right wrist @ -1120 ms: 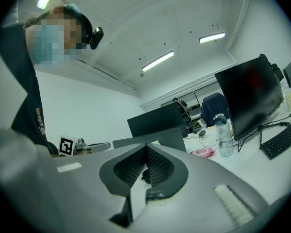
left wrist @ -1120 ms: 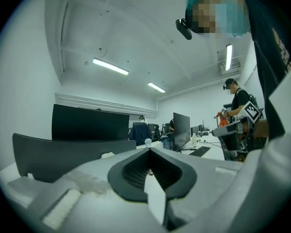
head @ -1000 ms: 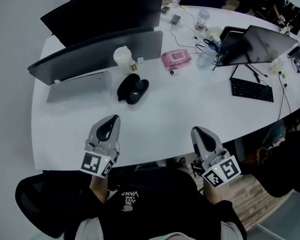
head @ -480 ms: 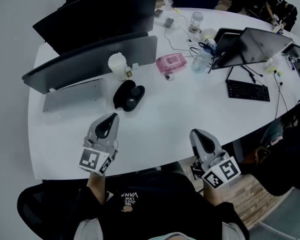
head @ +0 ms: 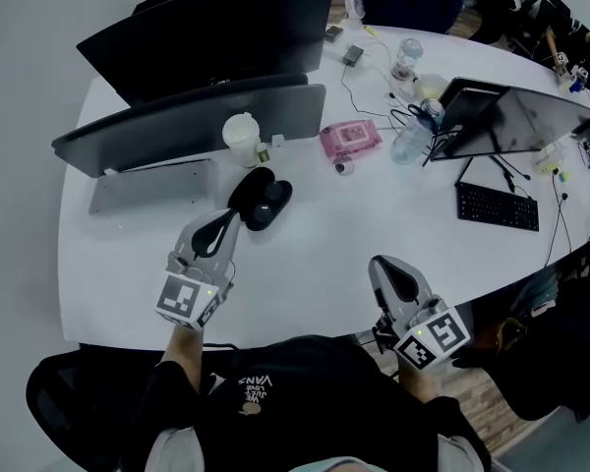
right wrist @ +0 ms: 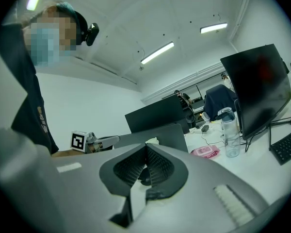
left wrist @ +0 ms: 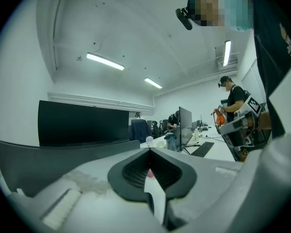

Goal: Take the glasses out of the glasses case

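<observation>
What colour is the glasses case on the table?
Black. The glasses case shows best in the head view.

1. You worked under even, cool light from above; the ceiling strip lights in both gripper views burned out to plain white.
2. The white table came out bright in the head view, with only faint, soft shadows beside the things on it.
3. The monitors read as near black, without detail.
4. All three pictures bent strongly toward the edges, and both gripper views had dark rounded corners.
5. The left gripper and right gripper looked soft up close; the room behind was sharper.
</observation>
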Action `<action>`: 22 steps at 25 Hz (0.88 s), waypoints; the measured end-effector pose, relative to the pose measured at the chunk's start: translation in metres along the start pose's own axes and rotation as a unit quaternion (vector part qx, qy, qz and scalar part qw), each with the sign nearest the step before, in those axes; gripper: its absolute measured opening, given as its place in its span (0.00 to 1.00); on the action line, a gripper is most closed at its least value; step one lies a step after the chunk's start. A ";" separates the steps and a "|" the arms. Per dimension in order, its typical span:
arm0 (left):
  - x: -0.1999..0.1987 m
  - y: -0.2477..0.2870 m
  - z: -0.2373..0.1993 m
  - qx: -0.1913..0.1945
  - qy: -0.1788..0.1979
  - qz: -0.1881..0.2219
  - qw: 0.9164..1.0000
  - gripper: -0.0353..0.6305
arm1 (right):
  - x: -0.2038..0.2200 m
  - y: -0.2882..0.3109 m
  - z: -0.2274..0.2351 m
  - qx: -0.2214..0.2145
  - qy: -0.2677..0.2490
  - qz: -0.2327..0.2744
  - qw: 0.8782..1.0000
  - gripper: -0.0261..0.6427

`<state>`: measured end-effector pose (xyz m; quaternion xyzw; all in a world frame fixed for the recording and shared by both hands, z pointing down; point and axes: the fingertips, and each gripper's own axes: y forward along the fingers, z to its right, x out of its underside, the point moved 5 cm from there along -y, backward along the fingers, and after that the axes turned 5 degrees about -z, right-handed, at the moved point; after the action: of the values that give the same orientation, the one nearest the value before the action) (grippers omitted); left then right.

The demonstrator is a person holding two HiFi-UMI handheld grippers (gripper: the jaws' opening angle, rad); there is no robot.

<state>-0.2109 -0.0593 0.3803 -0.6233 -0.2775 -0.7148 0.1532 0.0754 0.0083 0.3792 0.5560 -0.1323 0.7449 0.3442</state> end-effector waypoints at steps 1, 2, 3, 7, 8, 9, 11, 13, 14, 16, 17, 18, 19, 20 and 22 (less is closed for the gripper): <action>-0.002 0.004 -0.002 -0.001 0.002 0.000 1.000 0.06 | -0.002 0.002 0.003 -0.002 0.000 0.000 1.000 0.04; -0.003 0.009 -0.004 -0.002 0.003 -0.001 1.000 0.06 | -0.003 0.004 0.006 -0.003 0.001 0.000 1.000 0.04; -0.003 0.013 -0.005 -0.003 0.004 -0.003 1.000 0.06 | -0.004 0.005 0.009 -0.003 0.001 -0.001 1.000 0.04; 0.001 0.031 -0.010 -0.004 0.010 -0.022 1.000 0.06 | -0.007 0.010 0.022 -0.004 0.006 0.000 1.000 0.04; 0.003 0.036 -0.012 -0.003 0.015 -0.026 1.000 0.06 | -0.008 0.010 0.024 -0.004 0.007 0.000 1.000 0.04; 0.005 0.042 -0.013 -0.003 0.019 -0.030 0.999 0.06 | -0.008 0.011 0.027 -0.003 0.009 0.000 1.000 0.04; 0.009 0.052 -0.015 -0.003 0.019 -0.035 0.999 0.06 | -0.007 0.013 0.032 -0.004 0.013 -0.003 1.000 0.04; 0.015 0.062 -0.016 -0.002 0.017 -0.041 0.999 0.06 | -0.005 0.016 0.035 -0.005 0.016 -0.007 1.000 0.04; 0.019 0.066 -0.017 -0.002 0.017 -0.046 0.999 0.06 | -0.004 0.017 0.037 -0.005 0.018 -0.008 1.000 0.04; 0.027 0.073 -0.018 -0.002 0.016 -0.055 0.998 0.06 | -0.003 0.018 0.041 -0.006 0.021 -0.010 1.000 0.04; 0.031 0.076 -0.018 -0.004 0.016 -0.059 0.998 0.06 | -0.002 0.019 0.043 -0.007 0.022 -0.011 1.000 0.04; 0.035 0.080 -0.019 -0.006 0.017 -0.064 0.998 0.06 | -0.001 0.021 0.045 -0.007 0.023 -0.012 1.000 0.04; 0.039 0.083 -0.020 -0.007 0.018 -0.068 0.997 0.06 | -0.001 0.021 0.046 -0.008 0.024 -0.013 1.000 0.04; 0.043 0.086 -0.020 -0.009 0.018 -0.072 0.997 0.06 | 0.000 0.022 0.048 -0.009 0.025 -0.013 1.000 0.04; 0.053 0.092 -0.020 -0.009 0.016 -0.082 0.996 0.06 | 0.001 0.023 0.051 -0.009 0.027 -0.015 0.999 0.04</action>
<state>-0.1845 -0.1383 0.4494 -0.5884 -0.3188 -0.7373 0.0930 0.0976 -0.0383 0.4020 0.5343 -0.1212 0.7532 0.3639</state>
